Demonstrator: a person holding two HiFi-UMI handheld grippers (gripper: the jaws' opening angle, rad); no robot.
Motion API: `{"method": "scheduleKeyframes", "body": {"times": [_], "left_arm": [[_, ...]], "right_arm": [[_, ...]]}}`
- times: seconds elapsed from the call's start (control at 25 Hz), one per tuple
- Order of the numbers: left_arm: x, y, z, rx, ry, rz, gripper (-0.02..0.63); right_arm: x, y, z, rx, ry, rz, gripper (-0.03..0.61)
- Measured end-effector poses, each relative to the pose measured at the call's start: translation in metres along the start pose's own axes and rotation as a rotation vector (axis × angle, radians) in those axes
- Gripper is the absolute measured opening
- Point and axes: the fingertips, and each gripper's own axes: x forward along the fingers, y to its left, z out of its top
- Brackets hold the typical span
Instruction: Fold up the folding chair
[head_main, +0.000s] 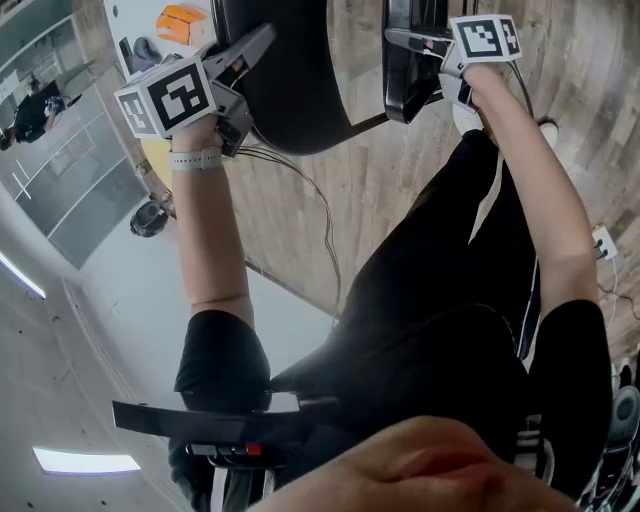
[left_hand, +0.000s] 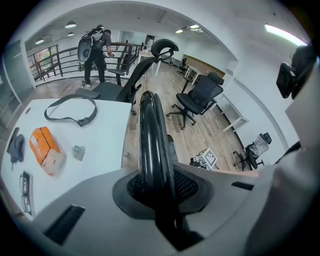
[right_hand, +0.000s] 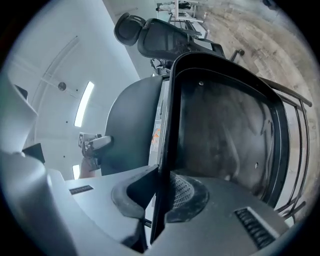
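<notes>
Head view: folding chair (head_main: 290, 90) held ahead over wood floor (head_main: 390, 200); left tool (left_hand: 159, 187) clamped nearly shut on backrest (right_hand: 127, 125) rim; right tool (right_hand: 159, 197) pinching seat (right_hand: 225, 135) edge; seat close against backrest, fold seemingly mostly done; final closing left.

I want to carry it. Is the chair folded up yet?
Nearly folded, not flat: the chair shows two black panels on edge, side by side, a gap between them.

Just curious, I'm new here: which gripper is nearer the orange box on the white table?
Left. The left gripper, clamped on the folding chair, is close to the orange box; the right gripper grips the chair's far side, away from it.
</notes>
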Motion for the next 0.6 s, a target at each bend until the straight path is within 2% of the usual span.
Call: {"method": "scheduleKeyframes", "body": {"times": [0.08,0.2,0.6], "left_arm": [[0.003,0.002,-0.001,0.000,-0.001,0.004,0.060],[0.000,0.006,-0.001,0.001,-0.004,0.015,0.060],[-0.019,0.028,0.000,0.008,-0.010,0.039,0.060]], "right_arm": [[0.014,0.002,0.003,-0.035,0.001,0.031,0.038],[0.036,0.001,0.005,-0.061,0.013,-0.004,0.038],[0.077,0.010,0.006,-0.047,0.007,-0.028,0.040]]}}
